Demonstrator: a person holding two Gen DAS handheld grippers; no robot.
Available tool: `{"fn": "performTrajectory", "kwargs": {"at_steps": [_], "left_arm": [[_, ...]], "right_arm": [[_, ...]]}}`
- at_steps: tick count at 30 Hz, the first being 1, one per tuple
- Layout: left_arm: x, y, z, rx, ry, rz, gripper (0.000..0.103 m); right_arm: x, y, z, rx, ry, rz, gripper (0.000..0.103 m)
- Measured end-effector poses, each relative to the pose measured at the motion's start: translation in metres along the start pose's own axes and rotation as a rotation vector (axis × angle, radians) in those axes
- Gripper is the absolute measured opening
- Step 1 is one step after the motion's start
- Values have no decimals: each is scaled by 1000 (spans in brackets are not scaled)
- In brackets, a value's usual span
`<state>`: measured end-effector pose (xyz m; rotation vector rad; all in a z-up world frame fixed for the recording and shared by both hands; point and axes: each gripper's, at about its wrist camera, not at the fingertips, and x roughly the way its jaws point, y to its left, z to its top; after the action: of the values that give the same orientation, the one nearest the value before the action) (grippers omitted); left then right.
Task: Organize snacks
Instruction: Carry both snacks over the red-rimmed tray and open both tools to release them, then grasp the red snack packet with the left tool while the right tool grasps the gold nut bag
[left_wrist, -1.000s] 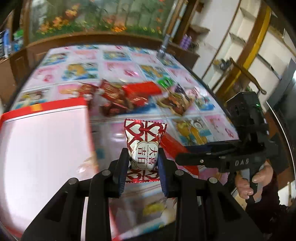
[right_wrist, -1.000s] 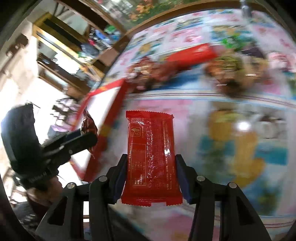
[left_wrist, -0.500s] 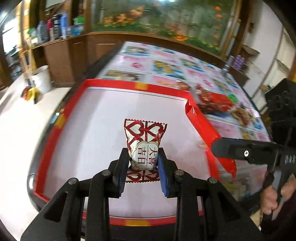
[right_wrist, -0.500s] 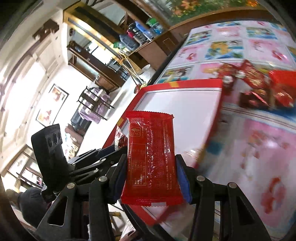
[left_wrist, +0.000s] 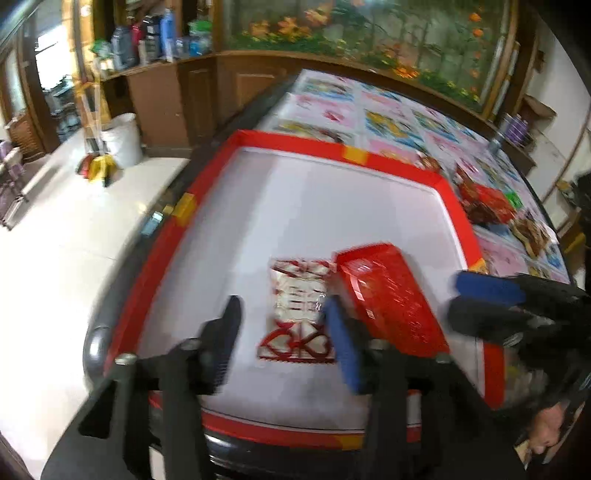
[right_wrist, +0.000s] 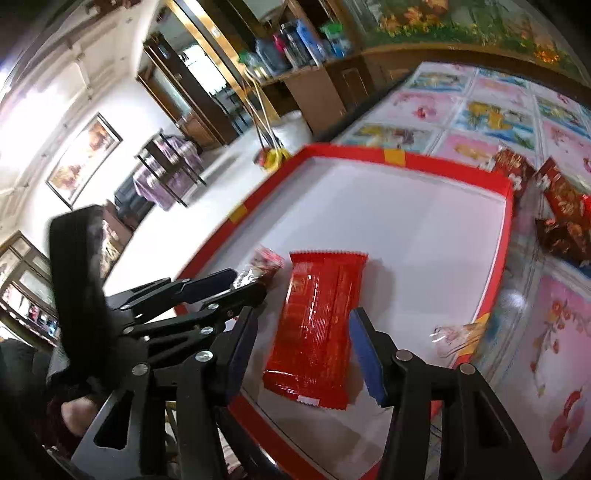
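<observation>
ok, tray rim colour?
Red, with yellow tape patches; the tray floor is white. Clearest in the right wrist view.

We see a red-and-white patterned snack packet lying flat on the white floor of the red-rimmed tray, and a plain red wrapper lying just beside it on its right, their edges touching or nearly so. Further red and brown snack packets lie in a loose heap on the patterned tabletop just outside the tray's far right corner.
</observation>
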<state>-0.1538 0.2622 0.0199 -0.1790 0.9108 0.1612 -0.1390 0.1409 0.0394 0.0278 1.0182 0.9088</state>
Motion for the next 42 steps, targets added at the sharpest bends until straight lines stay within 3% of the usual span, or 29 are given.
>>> {"fn": "performTrajectory", "kwargs": {"at_steps": [4, 10, 13, 14, 17, 20, 23, 28, 33, 38, 42], "left_arm": [[-17, 5, 2, -14, -67, 19, 57], [-35, -19, 6, 20, -154, -30, 76], [-39, -30, 4, 46, -158, -51, 76], [-40, -32, 3, 53, -160, -56, 76], [-46, -33, 3, 60, -175, -57, 76], [-50, -32, 6, 55, -176, -50, 76], [-50, -38, 9, 51, -158, -69, 76], [-44, -71, 10, 128, -134, -97, 76], [-40, -116, 19, 223, -125, -143, 76], [-25, -175, 42, 354, -120, -179, 76], [-9, -214, 57, 422, -93, -192, 76]], "right_arm": [[-31, -38, -6, 106, -102, -31, 68], [-41, -91, -20, 290, -102, -50, 68], [-28, -85, -23, 292, -73, 19, 68], [-25, -79, -24, 281, -63, 34, 73], [-13, -60, -24, 208, -56, -18, 78], [-10, -54, -25, 174, -34, 21, 78], [-29, -72, -23, 199, -92, 20, 77], [-98, -133, -25, 267, -241, -155, 78], [-174, -218, -51, 515, -379, -191, 79], [-206, -273, -67, 695, -417, -225, 79], [-198, -307, -64, 798, -374, -189, 79]]}}
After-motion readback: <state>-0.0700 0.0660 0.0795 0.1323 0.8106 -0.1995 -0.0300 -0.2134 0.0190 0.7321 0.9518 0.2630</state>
